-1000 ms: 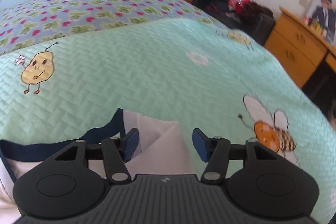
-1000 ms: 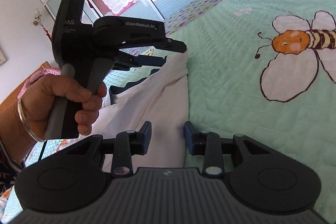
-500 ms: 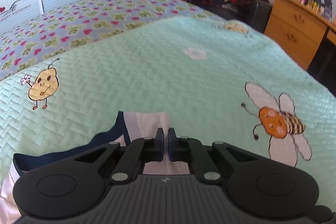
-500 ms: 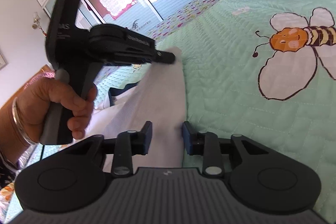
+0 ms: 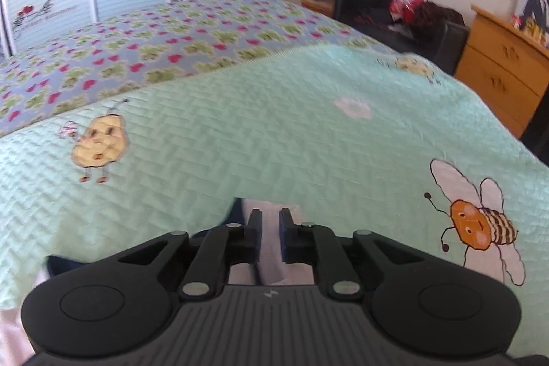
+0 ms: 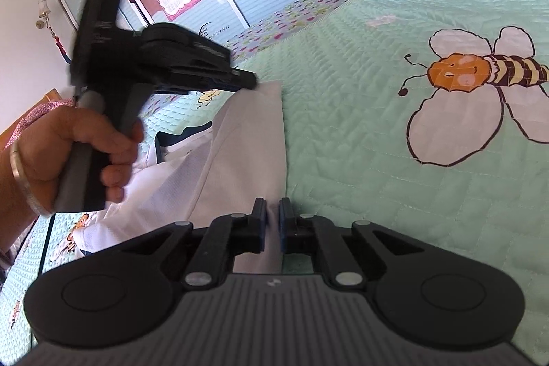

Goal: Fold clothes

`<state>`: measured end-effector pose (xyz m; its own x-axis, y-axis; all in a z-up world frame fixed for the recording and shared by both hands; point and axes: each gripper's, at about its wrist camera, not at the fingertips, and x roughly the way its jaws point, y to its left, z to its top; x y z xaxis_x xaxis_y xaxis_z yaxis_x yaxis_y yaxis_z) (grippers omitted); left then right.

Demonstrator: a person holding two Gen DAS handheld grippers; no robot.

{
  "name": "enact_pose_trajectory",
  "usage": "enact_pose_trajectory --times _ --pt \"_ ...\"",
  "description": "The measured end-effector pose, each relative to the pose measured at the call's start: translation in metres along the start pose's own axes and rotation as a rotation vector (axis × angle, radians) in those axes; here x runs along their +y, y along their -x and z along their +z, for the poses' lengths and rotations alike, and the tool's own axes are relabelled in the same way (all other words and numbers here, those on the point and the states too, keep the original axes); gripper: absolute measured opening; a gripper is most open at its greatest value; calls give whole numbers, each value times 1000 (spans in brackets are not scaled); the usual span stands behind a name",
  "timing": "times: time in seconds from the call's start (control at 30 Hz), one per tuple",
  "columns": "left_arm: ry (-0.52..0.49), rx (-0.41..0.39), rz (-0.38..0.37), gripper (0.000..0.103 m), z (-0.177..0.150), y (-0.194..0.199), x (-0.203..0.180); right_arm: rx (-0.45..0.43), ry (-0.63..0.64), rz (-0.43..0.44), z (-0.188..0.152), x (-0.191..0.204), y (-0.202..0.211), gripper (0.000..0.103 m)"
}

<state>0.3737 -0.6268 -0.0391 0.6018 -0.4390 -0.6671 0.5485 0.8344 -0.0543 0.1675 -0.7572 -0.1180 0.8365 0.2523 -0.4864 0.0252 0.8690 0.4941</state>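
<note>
While the left claw (image 5: 270,235) was already pinched on the far corner of the white garment (image 6: 240,167) half a second ago, the right claw (image 6: 272,225) stood wide apart then and has now drawn its fingers together on the near part of the same edge, with a strip of white cloth caught between the blue pads. A second ago both claws were spread and only hovering at that edge.

The garment lies on the bed (image 6: 394,201), on a mint quilt with a bee print. Most of it spreads to the left of the right claw, its dark blue trim (image 6: 178,134) showing further left, under the hand (image 6: 79,156) that holds the left claw's handle. In the left wrist view, white cloth runs between the narrowed fingers and pokes out just ahead of the tips; a bit of dark trim sits just to their left.

I judge this to mean that the two ends of one edge are now held, so that edge can be lifted and carried across as one fold. Which fold in the sequence this is, the pictures do not settle. The left claw looks blurred, so it is probably moving.
</note>
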Motion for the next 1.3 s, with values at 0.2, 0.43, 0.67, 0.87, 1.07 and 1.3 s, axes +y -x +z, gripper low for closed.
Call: enact_pose_trajectory --times 0.2,0.43,0.67,0.87,1.07,1.3 --pt "-39 23 65 51 -23 40 28 0 -16 11 1 -3 0 7" --pt "-23 95 138 52 -46 46 64 1 -24 16 1 -4 -1 7" --pt "-47 150 114 53 -63 39 77 2 -34 24 1 -5 -1 7" --pt "-54 144 78 16 -71 43 79 0 -39 28 1 -5 -2 8" --pt "-75 96 99 5 -72 56 75 -1 -41 29 1 -6 -3 8" --pt "-82 137 163 4 -76 56 77 0 -41 29 2 -6 -3 8"
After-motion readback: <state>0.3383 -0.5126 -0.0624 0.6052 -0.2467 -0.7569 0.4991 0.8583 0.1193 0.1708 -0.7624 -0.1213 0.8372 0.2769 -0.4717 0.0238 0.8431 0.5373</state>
